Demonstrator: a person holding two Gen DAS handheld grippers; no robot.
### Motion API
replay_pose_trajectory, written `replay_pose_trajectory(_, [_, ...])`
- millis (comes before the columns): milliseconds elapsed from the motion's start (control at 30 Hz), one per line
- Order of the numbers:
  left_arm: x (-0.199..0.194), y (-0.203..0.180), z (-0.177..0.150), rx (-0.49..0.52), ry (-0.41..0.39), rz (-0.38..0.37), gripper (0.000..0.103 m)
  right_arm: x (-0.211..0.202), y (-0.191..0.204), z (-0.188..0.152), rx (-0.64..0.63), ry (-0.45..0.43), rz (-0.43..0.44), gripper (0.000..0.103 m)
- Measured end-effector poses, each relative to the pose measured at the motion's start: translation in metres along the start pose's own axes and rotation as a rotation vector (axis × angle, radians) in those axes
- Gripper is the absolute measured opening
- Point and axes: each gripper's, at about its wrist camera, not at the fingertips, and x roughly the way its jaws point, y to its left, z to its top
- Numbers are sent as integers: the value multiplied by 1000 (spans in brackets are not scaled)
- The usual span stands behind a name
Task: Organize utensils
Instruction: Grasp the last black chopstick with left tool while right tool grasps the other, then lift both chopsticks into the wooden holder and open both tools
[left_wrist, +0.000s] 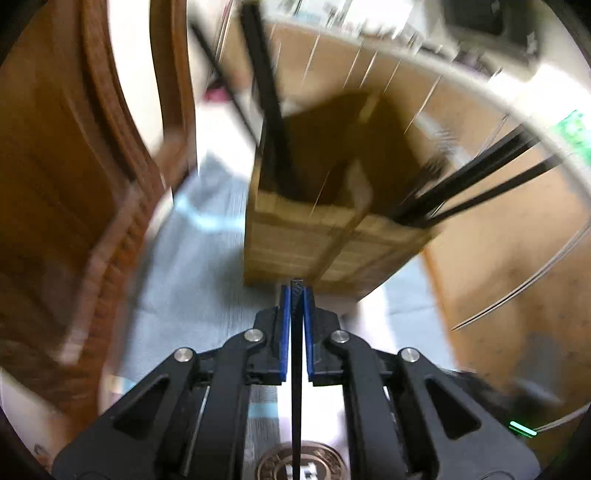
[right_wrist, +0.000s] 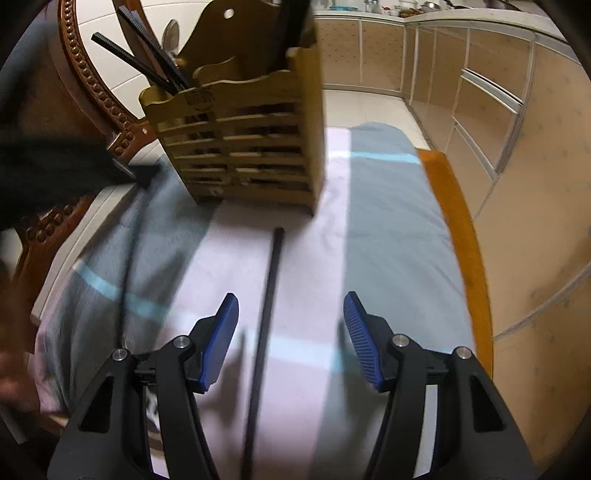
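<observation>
I have several black chopsticks (right_wrist: 147, 62) standing in the wooden holder (right_wrist: 240, 147) at the cloth's (right_wrist: 388, 221) far edge, one chopstick (left_wrist: 296, 369) pinched in my left gripper (left_wrist: 296, 295) — and another chopstick (right_wrist: 264, 332) lying mid-cloth between my right gripper's (right_wrist: 291, 314) spread fingers, unstowed.

Motion-blurred wooden holder (left_wrist: 332, 206); lying chopstick (right_wrist: 264, 332) cut off at bottom edge.

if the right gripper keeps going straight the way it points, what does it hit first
Most likely the slatted wooden utensil holder standing ahead on the cloth. The right gripper, jaws open, straddles the loose black chopstick, which runs along that line; depth is unclear.
</observation>
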Motion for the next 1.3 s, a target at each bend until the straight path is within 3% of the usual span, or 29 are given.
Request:
replay_pose_trajectory(133, [-59, -11, 0, 68, -108, -13, 6, 24, 9, 22, -2, 32, -20, 51])
replay_pose_trajectory(200, [-82, -11, -3, 96, -147, -6, 7, 46, 11, 32, 4, 91, -42, 33])
replay_pose_trajectory(233, [-91, -11, -6, 103, -161, -5, 7, 53, 12, 35, 4, 102, -53, 32])
replay_pose_trajectory(300, [-106, -11, -9, 120, -185, 1, 6, 58, 16, 41, -20, 103, -94, 12])
replay_pose_trajectory(333, [-107, -8, -5, 125, -190, 5, 7, 59, 17, 44, -20, 115, -92, 8])
replay_pose_trajectory(500, [-115, 2, -2, 133, -192, 8, 7, 22, 21, 49, 2, 57, -48, 7])
replay_pose_trajectory(767, [-126, 5, -2, 149, -199, 15, 7, -131, 27, 27, 9, -197, 19, 7])
replay_pose_trajectory(1000, [-129, 2, 1, 156, -200, 16, 7, -194, 20, 22, 36, -304, 46, 7])
replay_pose_trajectory(1133, [-142, -4, 22, 129, -219, -13, 7, -214, 22, 42, 30, -365, 59, 7])
replay_pose_trajectory(1300, [-165, -23, 68, 128, -278, -24, 7, -249, 32, 97, 12, -486, 74, 7])
